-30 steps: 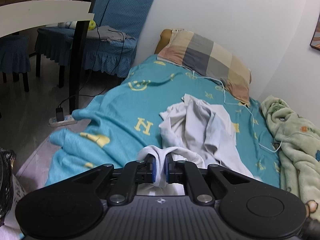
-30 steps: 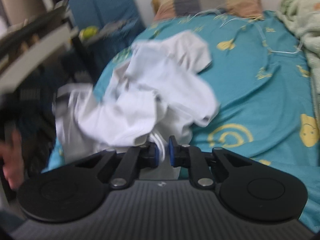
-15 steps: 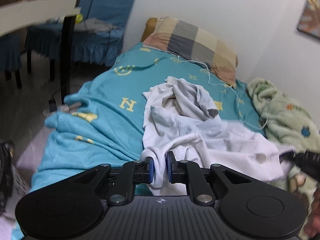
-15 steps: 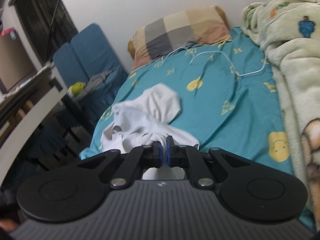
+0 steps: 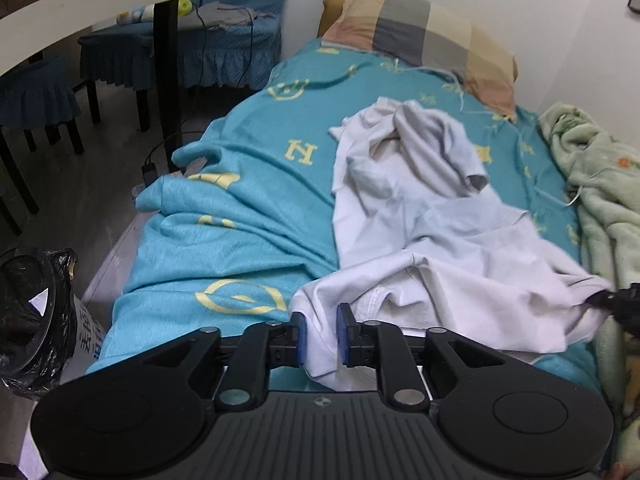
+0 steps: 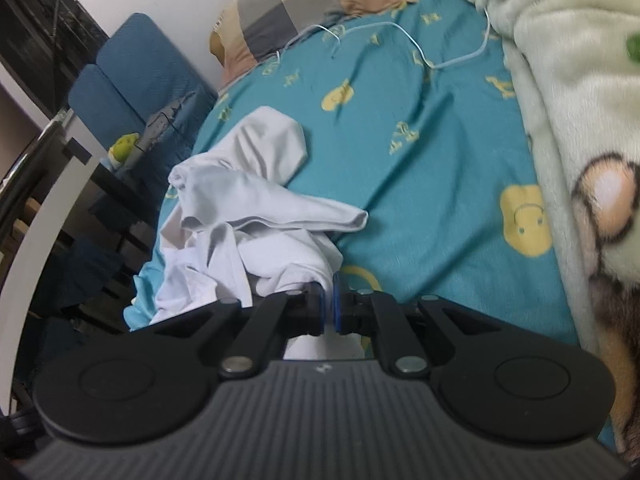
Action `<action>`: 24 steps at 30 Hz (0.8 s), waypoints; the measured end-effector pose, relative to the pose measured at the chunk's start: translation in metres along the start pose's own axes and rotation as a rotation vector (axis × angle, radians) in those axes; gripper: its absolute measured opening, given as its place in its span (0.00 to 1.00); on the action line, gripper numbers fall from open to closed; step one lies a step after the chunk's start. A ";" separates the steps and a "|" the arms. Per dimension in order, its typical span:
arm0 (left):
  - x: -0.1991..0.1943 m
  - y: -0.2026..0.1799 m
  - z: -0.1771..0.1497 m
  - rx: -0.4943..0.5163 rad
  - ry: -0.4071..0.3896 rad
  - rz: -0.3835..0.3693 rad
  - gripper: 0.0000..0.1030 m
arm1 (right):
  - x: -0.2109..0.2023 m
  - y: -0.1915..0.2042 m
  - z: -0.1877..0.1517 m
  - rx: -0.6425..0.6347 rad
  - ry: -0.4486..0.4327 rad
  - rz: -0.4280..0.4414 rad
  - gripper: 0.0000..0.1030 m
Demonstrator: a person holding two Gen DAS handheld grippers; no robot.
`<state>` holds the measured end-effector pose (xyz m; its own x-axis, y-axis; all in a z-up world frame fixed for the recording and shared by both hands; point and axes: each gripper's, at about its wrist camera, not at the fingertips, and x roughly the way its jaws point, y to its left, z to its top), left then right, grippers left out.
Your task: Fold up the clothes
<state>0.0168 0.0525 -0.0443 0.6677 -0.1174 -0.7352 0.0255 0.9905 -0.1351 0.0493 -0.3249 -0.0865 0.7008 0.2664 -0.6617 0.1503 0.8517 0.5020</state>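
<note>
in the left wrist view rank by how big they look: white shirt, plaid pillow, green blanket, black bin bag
1. white shirt, the largest.
2. plaid pillow.
3. green blanket, cut off by the frame edge, so unsure against the pillow.
4. black bin bag, also cut off.

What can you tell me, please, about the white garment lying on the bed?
The white garment looks like a thin, soft cotton T-shirt, crumpled and unfolded. It sprawls on the teal bedsheet, one sleeve-like part bunched toward the pillow. The left claw pinches its near edge and the right claw grips another; the cloth between them is creased, not flat.
</note>
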 end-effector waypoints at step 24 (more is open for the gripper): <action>0.031 -0.065 0.001 0.295 -0.096 -0.277 0.12 | 0.003 -0.005 0.001 0.096 0.025 0.041 0.07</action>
<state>0.0368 -0.0160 -0.0579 0.6715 -0.3892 -0.6305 0.4167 0.9020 -0.1131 0.0515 -0.3289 -0.0902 0.6902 0.3123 -0.6528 0.1886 0.7932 0.5790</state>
